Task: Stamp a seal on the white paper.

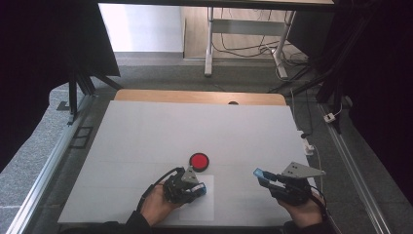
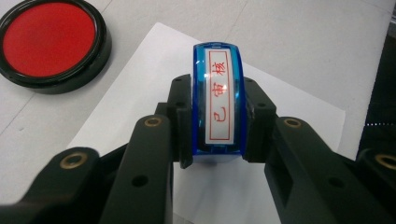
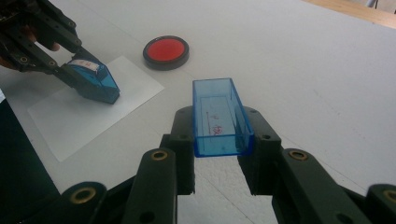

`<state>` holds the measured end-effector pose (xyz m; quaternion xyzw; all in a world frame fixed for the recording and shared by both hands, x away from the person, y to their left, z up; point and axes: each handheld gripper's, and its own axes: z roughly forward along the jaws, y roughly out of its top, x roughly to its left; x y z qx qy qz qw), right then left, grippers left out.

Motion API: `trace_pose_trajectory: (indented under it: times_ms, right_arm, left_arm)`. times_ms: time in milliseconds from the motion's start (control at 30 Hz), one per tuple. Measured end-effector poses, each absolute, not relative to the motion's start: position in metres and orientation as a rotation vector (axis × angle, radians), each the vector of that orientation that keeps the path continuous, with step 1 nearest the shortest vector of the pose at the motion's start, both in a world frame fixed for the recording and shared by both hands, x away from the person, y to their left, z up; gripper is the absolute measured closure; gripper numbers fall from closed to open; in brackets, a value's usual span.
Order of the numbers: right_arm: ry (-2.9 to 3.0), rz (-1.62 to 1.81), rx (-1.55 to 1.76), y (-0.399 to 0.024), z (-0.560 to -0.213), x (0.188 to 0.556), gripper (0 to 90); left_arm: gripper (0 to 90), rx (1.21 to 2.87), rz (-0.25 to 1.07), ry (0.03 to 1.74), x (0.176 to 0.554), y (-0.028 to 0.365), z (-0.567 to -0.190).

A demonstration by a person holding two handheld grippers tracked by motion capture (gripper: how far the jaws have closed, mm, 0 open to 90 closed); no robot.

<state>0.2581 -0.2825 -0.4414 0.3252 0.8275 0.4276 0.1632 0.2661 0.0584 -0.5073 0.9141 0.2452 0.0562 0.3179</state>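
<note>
My left gripper is shut on a blue stamp with a white label and red characters. The stamp rests tip-down on a white sheet of paper near the table's front edge. A round red ink pad in a black case sits just beyond the paper; it lies at the top left in the left gripper view. My right gripper, at the front right, is shut on the stamp's clear blue cap, held above the table with its open end towards the camera.
A white mat covers the table, with a strip of wood showing at the far edge. Rails run along both sides. Cables and desk legs stand on the floor beyond.
</note>
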Motion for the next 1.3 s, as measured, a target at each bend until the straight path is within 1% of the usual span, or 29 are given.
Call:
trace_pose_trajectory:
  times_ms: [1300]
  right_arm:
    - [2.364,1.208,0.923,-0.2813,-0.4414,0.258,69.1]
  left_arm:
    - [70.3,2.395,0.124,0.674,0.2671,0.0594,-0.5094]
